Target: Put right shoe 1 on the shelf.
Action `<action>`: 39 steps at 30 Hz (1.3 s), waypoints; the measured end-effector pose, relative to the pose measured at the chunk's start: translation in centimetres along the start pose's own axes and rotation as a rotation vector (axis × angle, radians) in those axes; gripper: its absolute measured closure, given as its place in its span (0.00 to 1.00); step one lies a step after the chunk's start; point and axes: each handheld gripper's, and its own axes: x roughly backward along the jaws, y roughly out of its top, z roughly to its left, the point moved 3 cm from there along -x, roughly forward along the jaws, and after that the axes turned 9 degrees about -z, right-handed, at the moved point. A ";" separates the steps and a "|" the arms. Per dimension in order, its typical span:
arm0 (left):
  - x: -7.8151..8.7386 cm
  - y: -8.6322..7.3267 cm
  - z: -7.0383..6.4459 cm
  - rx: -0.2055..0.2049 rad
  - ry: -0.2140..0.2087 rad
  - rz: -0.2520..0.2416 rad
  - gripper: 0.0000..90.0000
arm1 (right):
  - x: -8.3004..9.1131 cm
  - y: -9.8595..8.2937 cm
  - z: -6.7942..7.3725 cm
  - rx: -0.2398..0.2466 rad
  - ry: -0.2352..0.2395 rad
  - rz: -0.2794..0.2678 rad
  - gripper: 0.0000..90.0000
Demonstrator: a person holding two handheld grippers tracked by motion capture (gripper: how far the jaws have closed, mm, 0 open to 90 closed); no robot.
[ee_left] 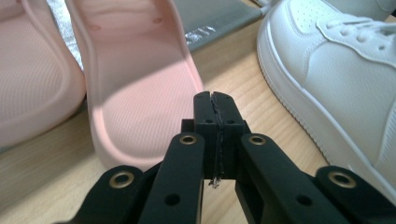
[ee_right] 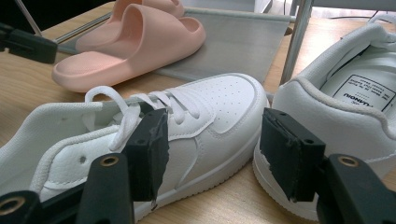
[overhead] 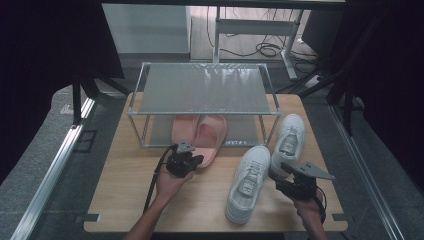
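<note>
Two pink slippers (overhead: 200,132) lie side by side, toes on the rack's lower shelf (ee_right: 233,42) and heels over the table. My left gripper (overhead: 199,159) is shut with nothing in it, its tips (ee_left: 215,100) just beside the heel of the nearer pink slipper (ee_left: 135,93). Two white sneakers rest on the table to the right: one (overhead: 247,182) nearer the middle, one (overhead: 289,137) by the rack's right leg. My right gripper (overhead: 278,173) is open, its jaws (ee_right: 215,144) spread in front of the gap between the near sneaker (ee_right: 201,112) and the other sneaker's heel (ee_right: 327,107), holding nothing.
A metal two-shelf shoe rack (overhead: 200,87) stands at the back of the wooden table (overhead: 130,200); its top shelf is bare. The rack's right leg (ee_right: 294,42) rises between the sneakers and the slippers. Cables and table legs lie on the floor beyond.
</note>
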 end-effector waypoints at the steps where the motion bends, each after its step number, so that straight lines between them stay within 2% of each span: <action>1: 0.2 -0.2 0.0 0.002 -0.002 -0.001 1.00 | 0.0 0.0 0.0 0.000 0.000 0.000 0.47; 10: 2.1 -1.9 0.4 0.005 -0.008 0.007 1.00 | 0.1 0.1 -0.1 0.001 -0.002 -0.002 0.47; 18: 2.6 -3.4 0.6 0.001 -0.004 0.041 1.00 | 0.1 0.2 0.1 0.001 -0.002 -0.005 0.47; 24: 1.7 -4.3 0.4 -0.022 -0.007 0.090 1.00 | 0.0 0.1 0.1 0.004 -0.001 -0.001 0.47; 33: 0.0 -3.7 0.5 -0.057 0.013 0.122 1.00 | 0.1 0.1 0.0 0.002 -0.003 -0.003 0.47; 39: -1.1 -3.4 0.4 -0.045 0.011 0.130 1.00 | 0.1 0.1 0.0 0.002 -0.004 -0.003 0.47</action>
